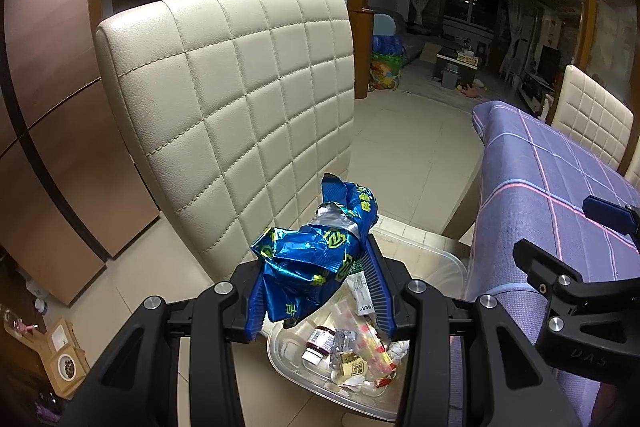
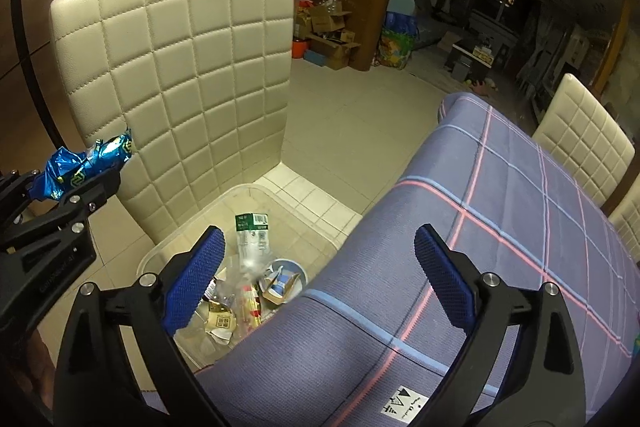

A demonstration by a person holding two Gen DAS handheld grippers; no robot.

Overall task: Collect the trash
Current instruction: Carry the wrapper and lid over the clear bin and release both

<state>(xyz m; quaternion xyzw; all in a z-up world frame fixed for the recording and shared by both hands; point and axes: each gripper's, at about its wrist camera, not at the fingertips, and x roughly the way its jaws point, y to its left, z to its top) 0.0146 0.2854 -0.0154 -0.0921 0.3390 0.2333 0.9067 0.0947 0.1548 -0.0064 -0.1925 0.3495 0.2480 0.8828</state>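
A crumpled blue foil wrapper point(image 1: 304, 251) sits between the blue pads of my left gripper point(image 1: 316, 267), which is shut on it. It hangs above a clear plastic bin point(image 1: 440, 253) on the floor. The bin holds several bits of trash, among them a small bottle point(image 1: 318, 341) and a green-topped packet point(image 2: 252, 227). In the right wrist view the wrapper point(image 2: 88, 159) and left gripper point(image 2: 80, 183) show at the left edge. My right gripper point(image 2: 320, 233) stands open with nothing between its fingers, over the bin's point(image 2: 248, 189) right side and the table edge.
A cream quilted chair back point(image 2: 180, 67) rises right behind the bin. A table under a purple plaid cloth point(image 2: 500, 207) lies to the right, with another cream chair point(image 2: 584, 139) beyond it. Tiled floor point(image 2: 352, 115) stretches toward cardboard boxes point(image 2: 332, 31) at the far wall.
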